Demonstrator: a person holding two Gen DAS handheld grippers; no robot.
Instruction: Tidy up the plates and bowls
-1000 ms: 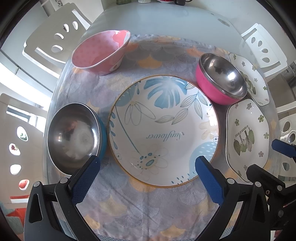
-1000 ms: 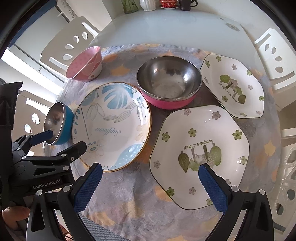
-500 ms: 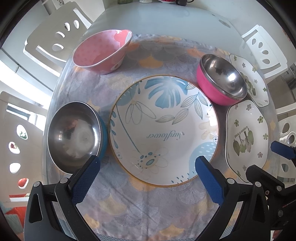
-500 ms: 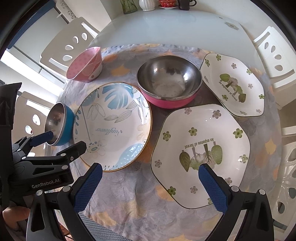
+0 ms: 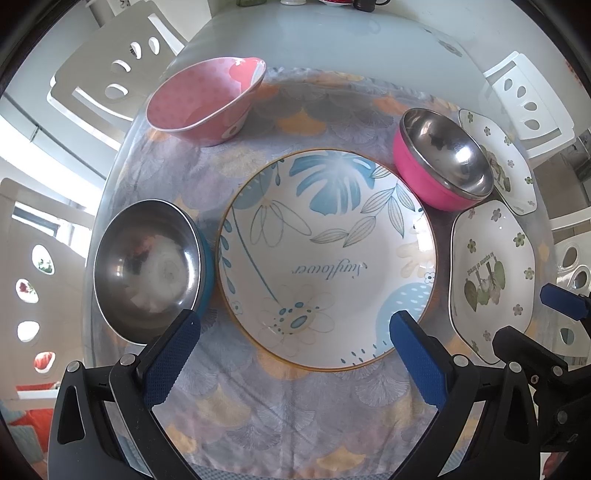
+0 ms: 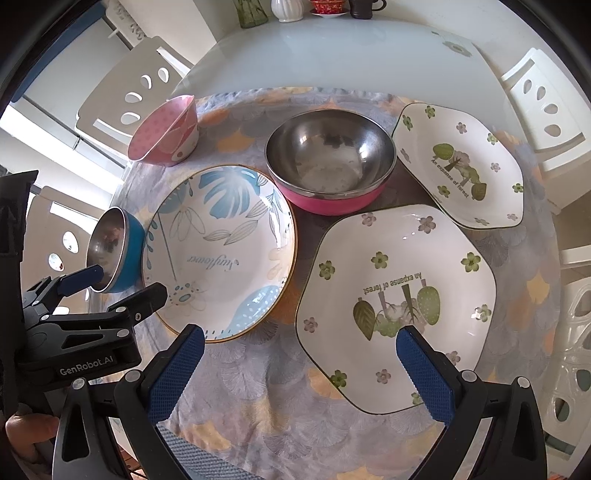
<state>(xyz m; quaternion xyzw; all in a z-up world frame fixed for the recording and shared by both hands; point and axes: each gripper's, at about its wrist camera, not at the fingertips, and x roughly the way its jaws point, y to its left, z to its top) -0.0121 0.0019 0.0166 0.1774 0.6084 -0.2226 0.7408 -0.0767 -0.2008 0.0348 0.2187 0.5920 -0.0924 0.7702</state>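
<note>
Cut off at the lower edge of both views: the black frames of the two grippers. Left gripper (image 5: 293, 334) spread wide, blue pads (image 5: 170, 356) apart, holding nothing, hovering above the near rim of the round flower plate (image 5: 328, 258). Right gripper (image 6: 299, 363) likewise spread and holding nothing, over the near rim of the large hexagonal plate (image 6: 395, 288). Partly visible at 8 o'clock in the right wrist view: a fingertip (image 6: 26, 428) of the person behind the left gripper body.

In the left wrist view, small hexagonal plate (image 5: 498, 162) half hidden behind the pink steel bowl (image 5: 443, 158) at 2 o'clock; fully shown in the right wrist view at 1 o'clock. Blue steel bowl (image 5: 147, 266) at 9 o'clock, touching or almost touching the round plate, hard to tell which. Pink dotted bowl (image 5: 207, 99) at 11 o'clock, tilted, standing apart from the others.

All bowls and plates seemingly empty; only blurred reflections inside the steel bowls. Everything resting on a patterned cloth (image 5: 288, 410) over a glass table (image 6: 351, 51). At 12 o'clock, on the far table edge, a green glass, a white vase (image 6: 286, 9) and a dark cup, tops cut off.
</note>
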